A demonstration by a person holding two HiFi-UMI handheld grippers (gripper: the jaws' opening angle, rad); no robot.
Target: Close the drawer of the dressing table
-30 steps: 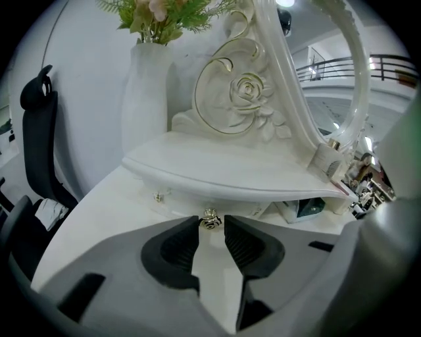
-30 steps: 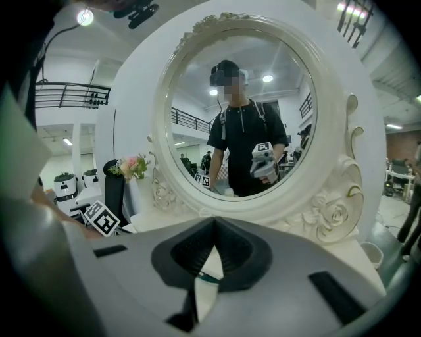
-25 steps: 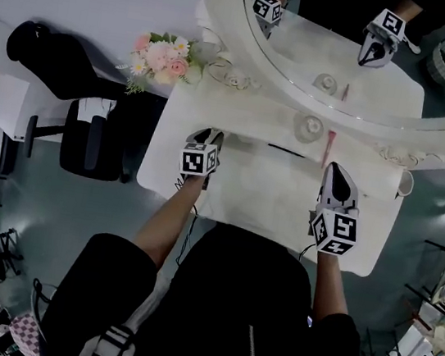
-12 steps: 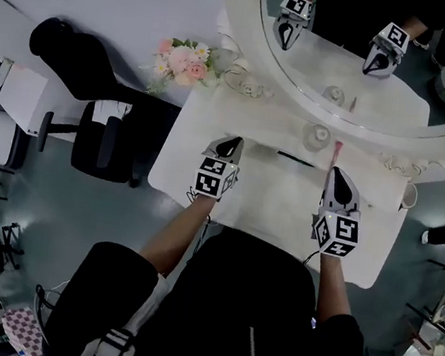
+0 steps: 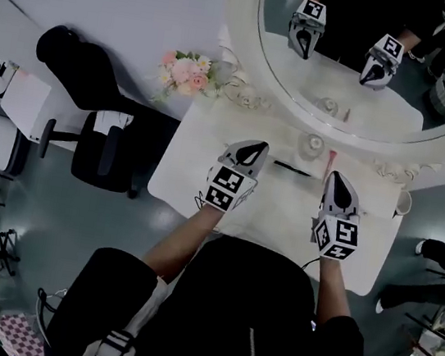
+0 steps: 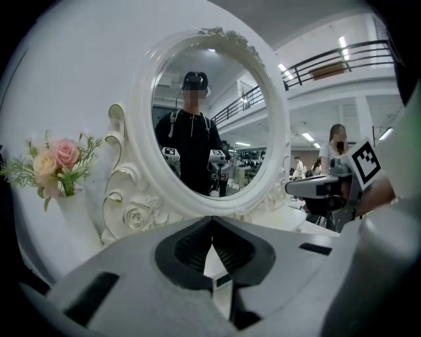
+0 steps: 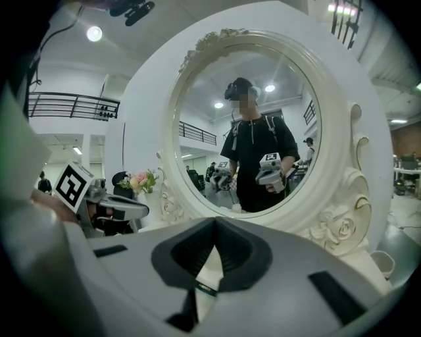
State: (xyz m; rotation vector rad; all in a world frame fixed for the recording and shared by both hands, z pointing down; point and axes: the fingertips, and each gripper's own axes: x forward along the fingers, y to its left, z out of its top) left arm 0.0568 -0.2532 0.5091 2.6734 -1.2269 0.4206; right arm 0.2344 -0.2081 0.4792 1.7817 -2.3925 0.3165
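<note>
The left hand-held gripper (image 5: 254, 148) is held above the tabletop (image 5: 199, 169) with its jaws shut tip to tip and nothing between them, as its own view (image 6: 212, 225) shows. The right hand-held gripper (image 5: 337, 178) is level with it, well apart to the right, and its jaws also meet empty (image 7: 214, 224). Both point at the oval mirror (image 5: 345, 75) in its carved white frame.

The dressing table is white. Its near edge lies under the person's dark torso (image 5: 251, 318), so the drawer front cannot be made out.

Between the two grippers and the mirror lie one black pen (image 5: 293, 169), one slim pink stick (image 5: 329, 160) and one clear glass jar (image 5: 312, 145), whose contents cannot be told. One bunch of pink and cream flowers (image 5: 190, 73) stands at the back left corner. One white cup (image 5: 403, 204) sits at the right edge, its inside unseen.
</note>
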